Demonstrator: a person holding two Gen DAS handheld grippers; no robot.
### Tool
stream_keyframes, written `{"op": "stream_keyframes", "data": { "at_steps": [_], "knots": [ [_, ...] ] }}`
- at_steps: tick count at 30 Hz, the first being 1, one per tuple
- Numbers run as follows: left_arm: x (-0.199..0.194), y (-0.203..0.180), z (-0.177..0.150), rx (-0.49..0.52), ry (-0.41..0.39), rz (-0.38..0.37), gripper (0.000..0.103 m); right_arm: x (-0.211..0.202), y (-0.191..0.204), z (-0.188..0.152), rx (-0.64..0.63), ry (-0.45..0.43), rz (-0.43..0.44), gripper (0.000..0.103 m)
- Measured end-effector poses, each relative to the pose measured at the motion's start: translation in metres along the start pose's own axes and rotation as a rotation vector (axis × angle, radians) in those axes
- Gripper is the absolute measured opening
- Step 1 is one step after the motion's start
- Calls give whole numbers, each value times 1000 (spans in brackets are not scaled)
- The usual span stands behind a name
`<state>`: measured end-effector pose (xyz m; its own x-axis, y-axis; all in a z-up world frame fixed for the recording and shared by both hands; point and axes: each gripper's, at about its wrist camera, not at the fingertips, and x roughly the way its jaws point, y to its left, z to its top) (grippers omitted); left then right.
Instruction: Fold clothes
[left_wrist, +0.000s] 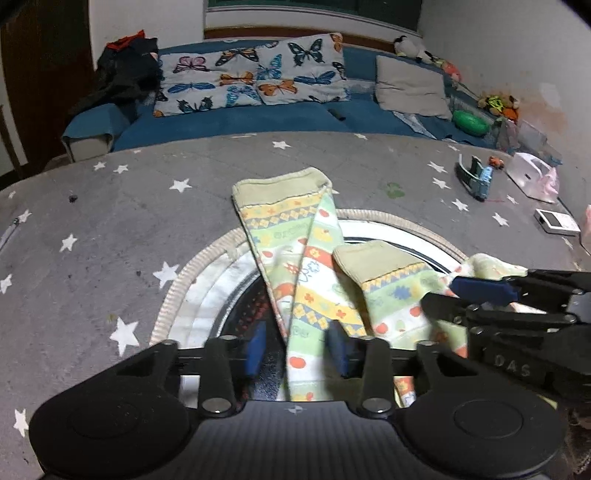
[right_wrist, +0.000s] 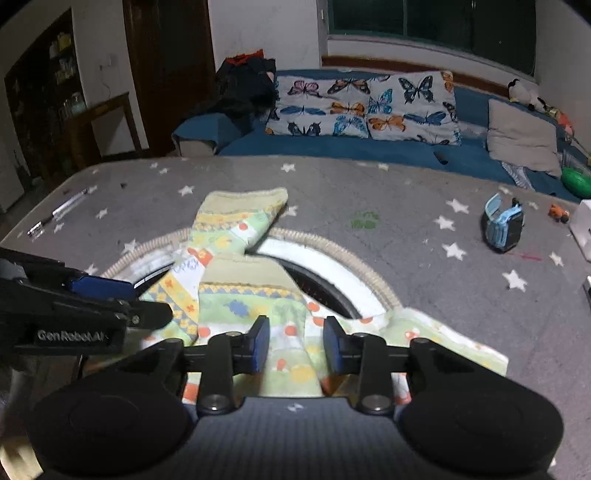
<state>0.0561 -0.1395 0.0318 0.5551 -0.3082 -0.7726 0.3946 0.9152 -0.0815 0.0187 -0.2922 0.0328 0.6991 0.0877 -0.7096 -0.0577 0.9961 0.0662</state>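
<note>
A small pair of patterned green, yellow and orange trousers lies on the grey star-print table, its two legs crossing over a round woven mat. My left gripper is open, its blue pads either side of one trouser leg near the waist end. My right gripper is open over the other leg. The right gripper also shows in the left wrist view, and the left gripper in the right wrist view.
A blue toy and a white box lie on the table's right side, a pen at the left. A blue sofa with butterfly cushions stands behind the table.
</note>
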Motion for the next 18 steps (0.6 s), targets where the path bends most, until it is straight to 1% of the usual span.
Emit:
{"op": "stream_keyframes", "data": {
  "at_steps": [1,2,3,4,6,9,11,14,15,16,17,18],
  "knots": [
    [-1,0,-1,6,-3,-8,28,-1,1,-2,-8,-1,5,19],
    [-2,-1,-1,11,-5,-16,26,-1,2,-3,-15,-3,10,17],
    [-3,-1,-2,15,-8,-20,26,-2,3,-5,-25,-6,14,13],
    [-3,-1,-2,18,-10,-21,26,-4,3,-6,-37,-12,18,11],
    [-3,-1,-3,17,-11,-22,27,-7,6,-8,-57,-17,20,11],
    [-2,-2,-3,23,-13,-20,28,-4,8,-8,-72,-17,0,12],
    [-1,-3,-3,22,-8,-15,34,-1,8,-8,-72,-17,-3,13],
    [1,-1,-2,19,-4,-22,34,2,8,-8,-68,-14,5,13],
    [2,-1,-3,20,-3,-29,33,-1,7,-8,-65,-19,7,7],
    [3,0,-3,20,-2,-37,26,-5,6,-8,-61,-31,6,4],
    [3,0,-3,21,-1,-44,19,-10,4,-7,-57,-43,5,4],
    [3,1,-3,22,-6,-48,17,-15,3,-7,-52,-55,4,3]
  ]
}}
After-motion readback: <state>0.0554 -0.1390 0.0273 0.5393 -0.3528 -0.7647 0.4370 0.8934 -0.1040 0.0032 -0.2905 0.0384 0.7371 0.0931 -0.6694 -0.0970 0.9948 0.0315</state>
